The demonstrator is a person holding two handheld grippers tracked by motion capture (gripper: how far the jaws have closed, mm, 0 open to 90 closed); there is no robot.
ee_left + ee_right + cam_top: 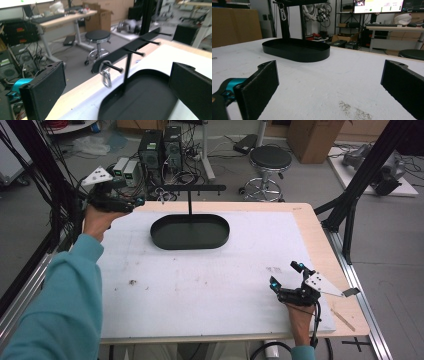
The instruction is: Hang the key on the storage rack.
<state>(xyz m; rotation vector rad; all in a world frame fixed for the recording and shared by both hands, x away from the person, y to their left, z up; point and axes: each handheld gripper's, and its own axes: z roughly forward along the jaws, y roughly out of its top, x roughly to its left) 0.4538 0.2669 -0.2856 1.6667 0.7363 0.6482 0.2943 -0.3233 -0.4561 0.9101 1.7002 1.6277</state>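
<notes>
A: What does the high view show?
B: The left gripper (131, 202) hangs at the table's (210, 285) far left corner, jaws apart, empty. The right gripper (287, 276) rests near the near right corner, open too.

A: The left gripper view?
B: A carabiner (107, 78) hangs on a peg of the stand (128, 66), above its tray's edge.

A: The right gripper view?
B: Wide, empty jaws; the carabiner (283, 13) hangs far off

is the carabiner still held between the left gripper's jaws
No, the carabiner hangs from a peg of the black stand, and the left gripper has its jaws wide apart with nothing between them.
</notes>
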